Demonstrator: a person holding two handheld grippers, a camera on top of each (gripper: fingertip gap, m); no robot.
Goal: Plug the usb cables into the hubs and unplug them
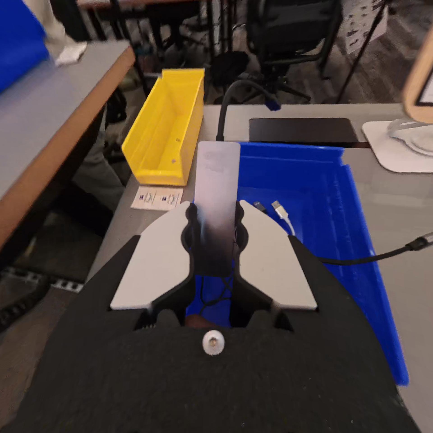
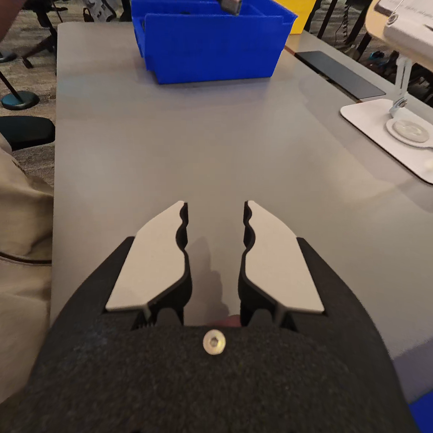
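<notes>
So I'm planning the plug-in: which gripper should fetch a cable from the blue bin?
Right. The right gripper is open and empty over the bare table, facing the blue bin. The left gripper is shut on the hub, above the cables.

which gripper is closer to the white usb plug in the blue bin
Left. The left gripper hangs over the blue bin, shut on the hub, with the white usb plug just beside its fingers. The right gripper is open over bare table, well short of the bin.
</notes>
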